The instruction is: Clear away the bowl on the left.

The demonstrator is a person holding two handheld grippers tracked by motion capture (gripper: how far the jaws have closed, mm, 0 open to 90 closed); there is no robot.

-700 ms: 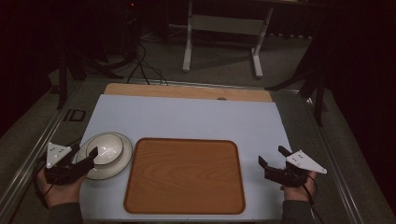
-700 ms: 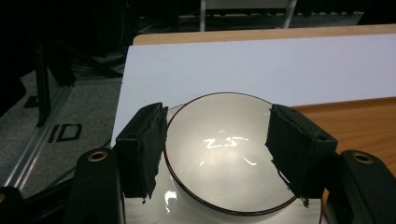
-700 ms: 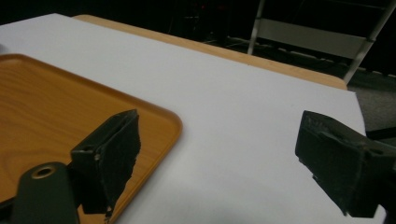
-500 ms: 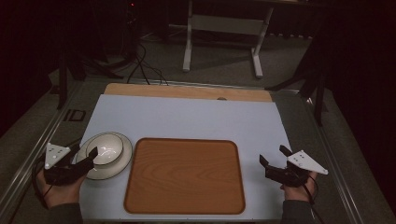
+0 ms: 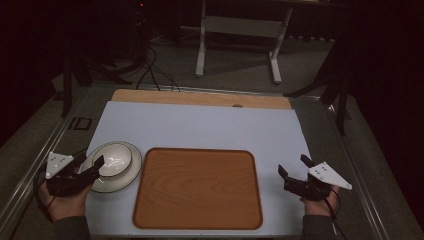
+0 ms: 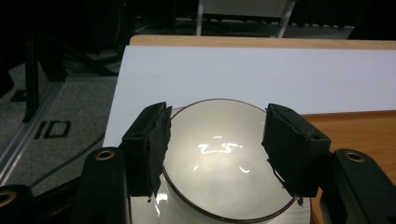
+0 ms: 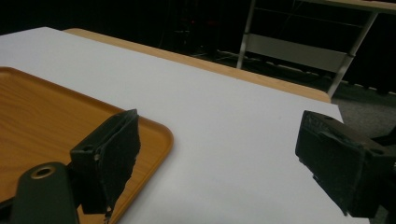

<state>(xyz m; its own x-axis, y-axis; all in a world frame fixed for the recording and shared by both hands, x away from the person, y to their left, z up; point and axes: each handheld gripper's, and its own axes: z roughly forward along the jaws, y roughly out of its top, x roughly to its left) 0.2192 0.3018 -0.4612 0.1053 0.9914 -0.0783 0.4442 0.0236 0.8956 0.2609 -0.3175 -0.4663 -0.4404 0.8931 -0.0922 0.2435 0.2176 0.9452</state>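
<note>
White tabletop under dim light, and my left hand-held gripper sits at the lower left of the high view, jaws spread wide and pointing at a white bowl. That bowl rests on a white saucer, just left of the wooden tray that lies bare in the lower middle of the frame. Along my left gripper view, the bowl fills the gap between the two black pads, its thin dark rim passing close by each one; I can't tell whether either pad is touching it. Over at the lower right of the high view, my right hand-held gripper is open too, holding nothing, just beside the tray's right edge. In my right gripper view, the tray's rounded corner shows behind the left pad.
</note>
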